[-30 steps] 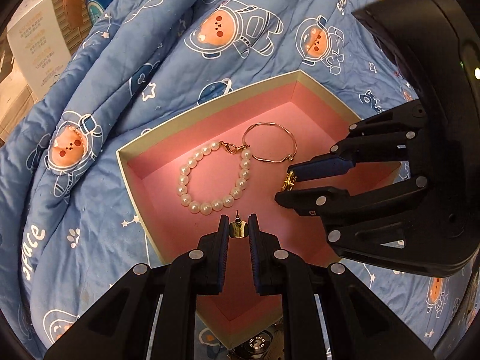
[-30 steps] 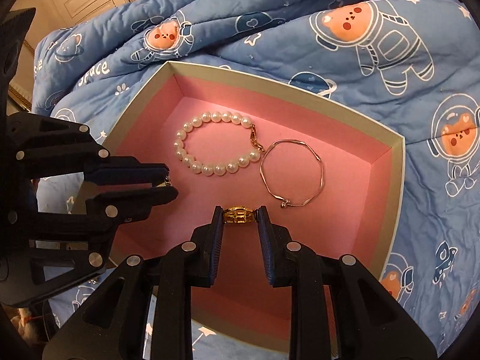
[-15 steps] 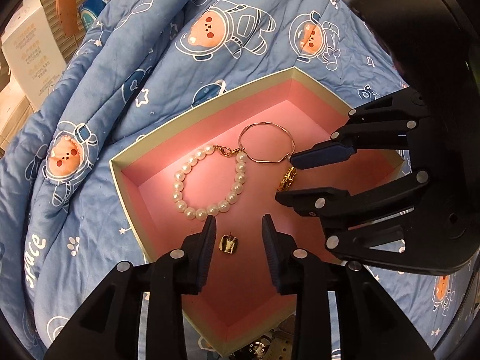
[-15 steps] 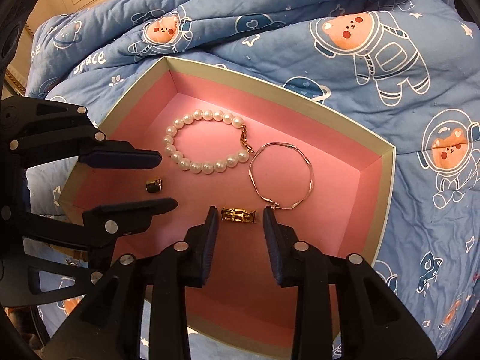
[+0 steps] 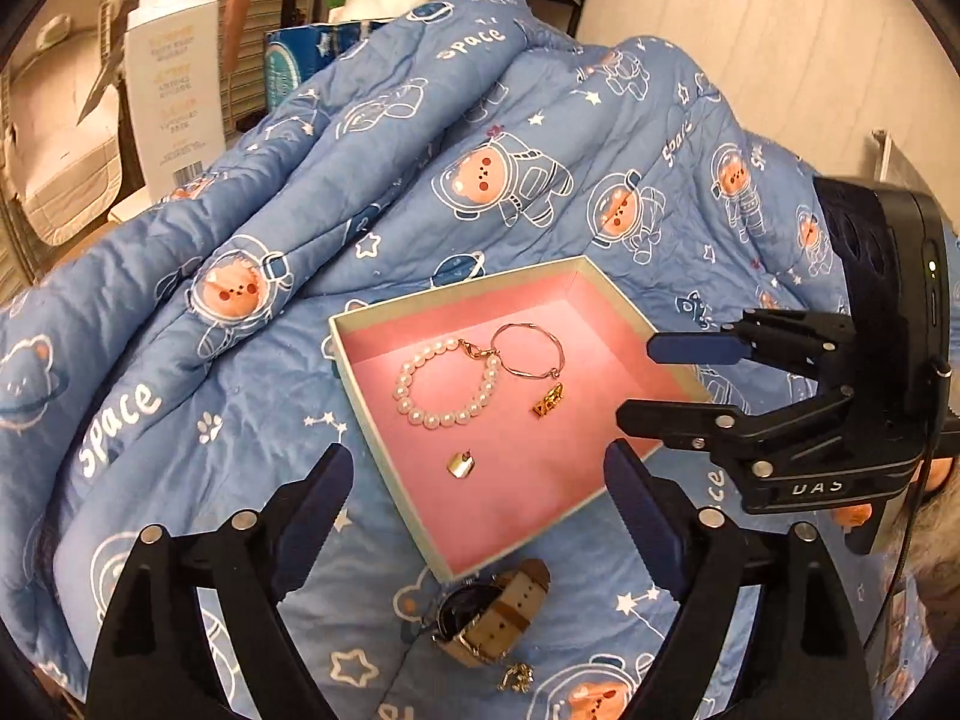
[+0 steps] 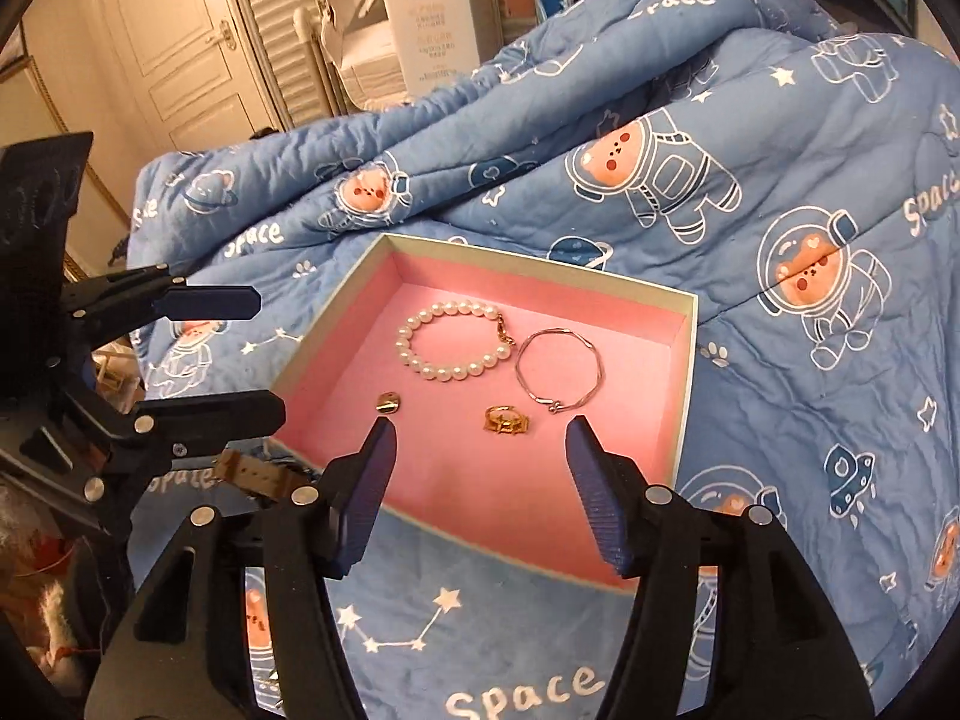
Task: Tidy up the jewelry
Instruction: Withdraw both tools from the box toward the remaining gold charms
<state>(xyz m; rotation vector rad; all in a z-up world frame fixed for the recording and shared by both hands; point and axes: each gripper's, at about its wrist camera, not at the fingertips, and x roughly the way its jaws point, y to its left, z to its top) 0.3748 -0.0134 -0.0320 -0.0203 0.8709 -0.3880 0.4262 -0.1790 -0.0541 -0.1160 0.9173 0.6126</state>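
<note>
Four pieces now lie on the pink floor of the box [image 6: 684, 372]: the pearl bracelet [image 6: 451, 341], the thin bangle [image 6: 558, 373], the gold ring [image 6: 506, 421] and the small gold earring [image 6: 387, 404]. A second ago I had the earring pinched in my left tool [image 5: 477, 483] and the ring pinched in my right tool [image 6: 477, 459]. Both were let go just above the box floor, and both tools have since pulled back and up from the box. Each now hangs wide open and has hold of nothing. The ring rests just beside the bangle's clasp, the earring a little apart, below the pearls.

That leaves the box holding a tidy set, and my attention goes outside it. On the blue quilt [image 5: 180, 360], just beyond the near corner of the box, lies a watch [image 5: 492, 615] with a pale strap. Beside it is a small gold tangle [image 5: 516, 677], possibly a chain, though I cannot make it out clearly. I judge those are next to go in.
</note>
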